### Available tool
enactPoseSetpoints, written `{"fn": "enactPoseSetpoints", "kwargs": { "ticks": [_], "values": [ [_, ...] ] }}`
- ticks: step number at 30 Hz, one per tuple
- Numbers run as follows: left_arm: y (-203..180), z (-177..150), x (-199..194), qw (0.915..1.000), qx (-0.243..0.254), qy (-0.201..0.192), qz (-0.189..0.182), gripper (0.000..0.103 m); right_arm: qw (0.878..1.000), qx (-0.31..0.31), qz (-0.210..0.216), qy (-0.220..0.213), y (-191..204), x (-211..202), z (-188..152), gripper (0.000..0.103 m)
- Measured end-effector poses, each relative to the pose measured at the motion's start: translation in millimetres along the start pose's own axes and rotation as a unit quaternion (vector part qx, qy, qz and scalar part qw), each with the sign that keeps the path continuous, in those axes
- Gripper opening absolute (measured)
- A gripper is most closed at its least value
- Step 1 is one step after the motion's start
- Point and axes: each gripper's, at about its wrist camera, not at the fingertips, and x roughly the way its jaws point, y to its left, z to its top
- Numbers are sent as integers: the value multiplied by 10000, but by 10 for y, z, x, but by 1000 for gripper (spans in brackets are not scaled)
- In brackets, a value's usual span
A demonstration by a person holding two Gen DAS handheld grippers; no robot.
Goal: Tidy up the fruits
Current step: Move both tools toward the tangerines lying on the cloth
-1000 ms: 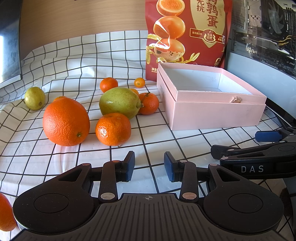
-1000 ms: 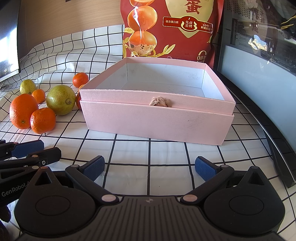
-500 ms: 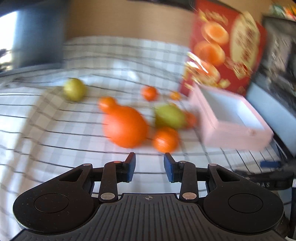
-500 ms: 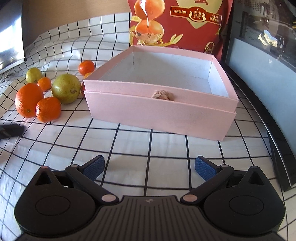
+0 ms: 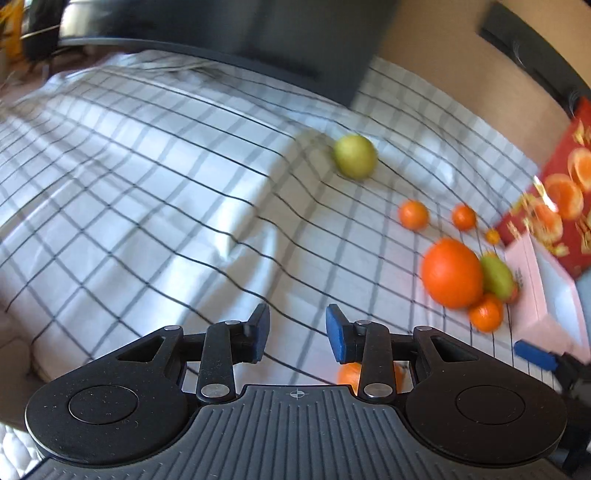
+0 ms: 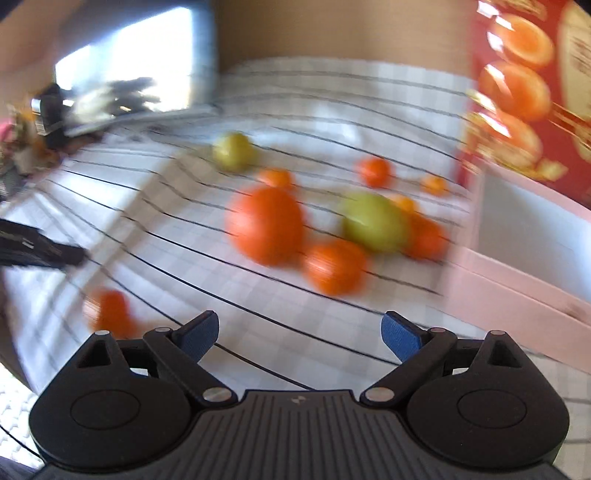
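Big orange (image 6: 265,225): judged firm, heavy, round, prone to rolling, best gripped across its middle; right gripper (image 6: 300,336) spread wide and empty, left gripper (image 5: 297,338) nearly closed, holding nothing.

A rumpled white cloth with a black grid (image 5: 155,177) covered the surface. Behind the cloth rose a tan wood-look wall (image 6: 332,29), with a dark flat panel (image 5: 295,40) leaning at the cloth's far edge. Bright daylight glared off a shiny surface (image 6: 125,59) left of the wall.
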Motion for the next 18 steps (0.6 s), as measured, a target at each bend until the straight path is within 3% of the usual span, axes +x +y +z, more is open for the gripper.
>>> {"fn": "enactPoseSetpoints", "kwargs": {
  "ticks": [2,4,7,11,14,18],
  "values": [
    [93,34,-52,9998,-155,-91,-23,37,9992,-252,309,-8,238,42,74,96],
    [129,59,-57,9994,-258,62,-212,37,9968,-544,583,-26,430,72,123,95],
    [2,24,11,9979,-136,348,-526,37,9944,-824,657,-52,584,128,121,96],
    [-293,-98,116,9941,480,701,-677,37,9942,-1006,389,-36,567,172,111,96],
    [-457,-163,133,9907,989,614,-700,42,9962,-833,235,-20,366,87,73,96],
    [-565,-190,191,9846,1318,706,-901,42,9981,-606,-108,15,138,66,20,96]
  ]
}}
